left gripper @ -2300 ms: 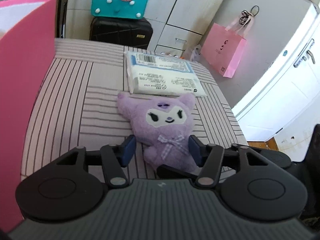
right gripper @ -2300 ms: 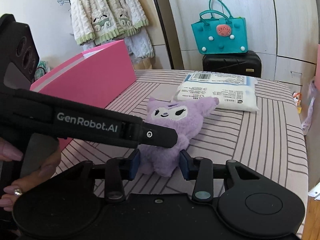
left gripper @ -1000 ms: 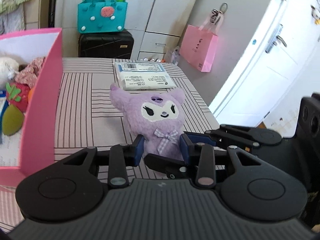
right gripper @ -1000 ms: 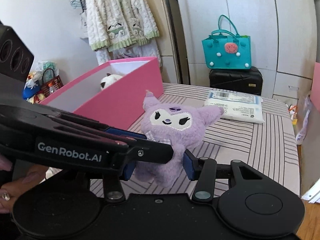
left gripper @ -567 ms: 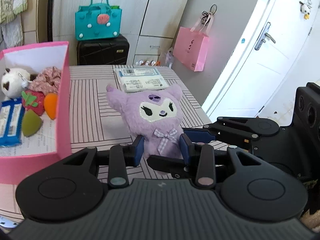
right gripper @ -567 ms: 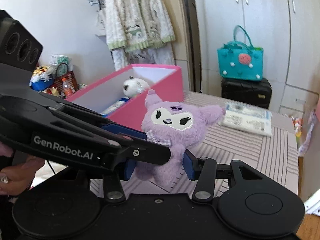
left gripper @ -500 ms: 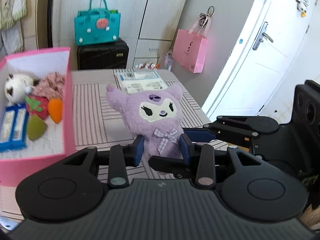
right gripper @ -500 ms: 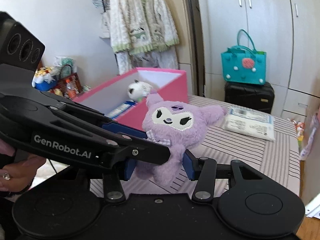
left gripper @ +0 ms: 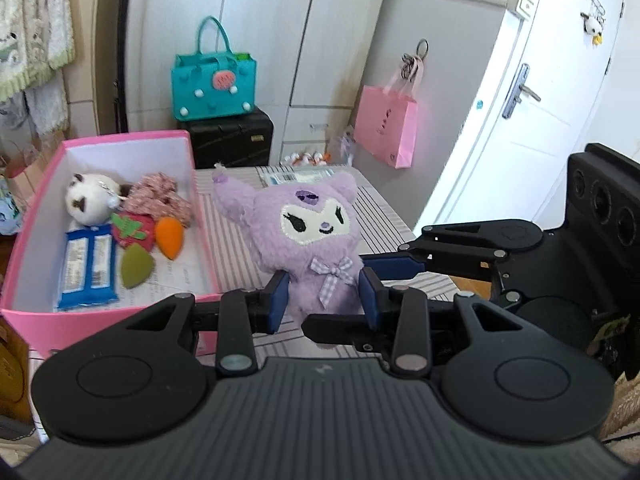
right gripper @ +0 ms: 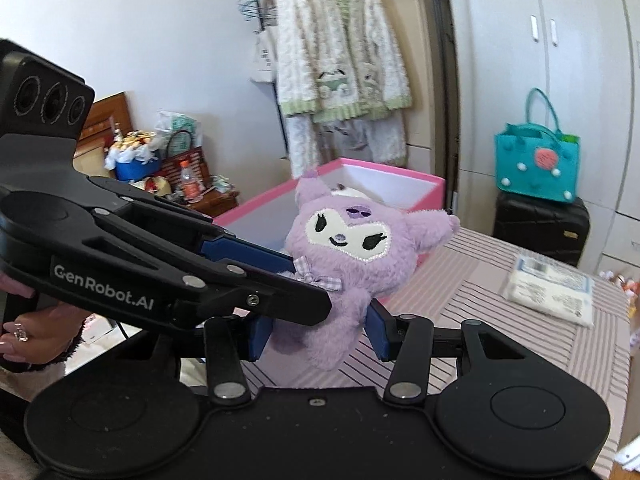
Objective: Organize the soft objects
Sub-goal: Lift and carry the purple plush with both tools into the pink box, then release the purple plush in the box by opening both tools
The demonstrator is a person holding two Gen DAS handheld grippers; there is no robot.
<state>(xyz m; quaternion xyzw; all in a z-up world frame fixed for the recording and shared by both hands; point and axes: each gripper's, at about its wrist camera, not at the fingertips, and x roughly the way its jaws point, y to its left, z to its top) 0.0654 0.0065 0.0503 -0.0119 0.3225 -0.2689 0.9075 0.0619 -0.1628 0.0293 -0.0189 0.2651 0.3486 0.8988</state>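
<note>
A: Room: white wardrobe doors, a white door, and a cream knitted cardigan (right gripper: 340,40) on a hanger. Surface: tabletop with pink striped cloth (left gripper: 236,248).

B: Largest task item?

A: Open pink cardboard box with white lining (left gripper: 182,148), at the tabletop's left in the left wrist view. Contents: white-and-brown round plush (left gripper: 90,200), pink floral fabric bundle (left gripper: 160,198), red felt strawberry (left gripper: 134,230), orange felt carrot (left gripper: 169,237), green felt leaf (left gripper: 137,267), blue-and-white wrapped packet (left gripper: 86,266).

B: Next?

A: Purple furry plush doll with white embroidered face and checked bow (left gripper: 310,240), held in the air above the tabletop, just right of the box. Left tongs (left gripper: 323,294) are pinched narrow on its lower body. Right tongs (right gripper: 318,332) stand wider, pads pressed into the same part from the other side.

B: Progress?

A: Several soft things appear filed already. The doll looks mid-carry, not yet in the box. A flat white plastic-wrapped pack (right gripper: 550,290) lies on the far tabletop, apparently still to sort.

B: View differences?

A: The left wrist view alone looks into the box and shows the hanging pink paper bag (left gripper: 386,132); there the doll hides most of the pack. The right wrist view alone shows the cardigan, the pack nearly whole, and the person's hand (right gripper: 28,330) on the left tongs' grip.
</note>
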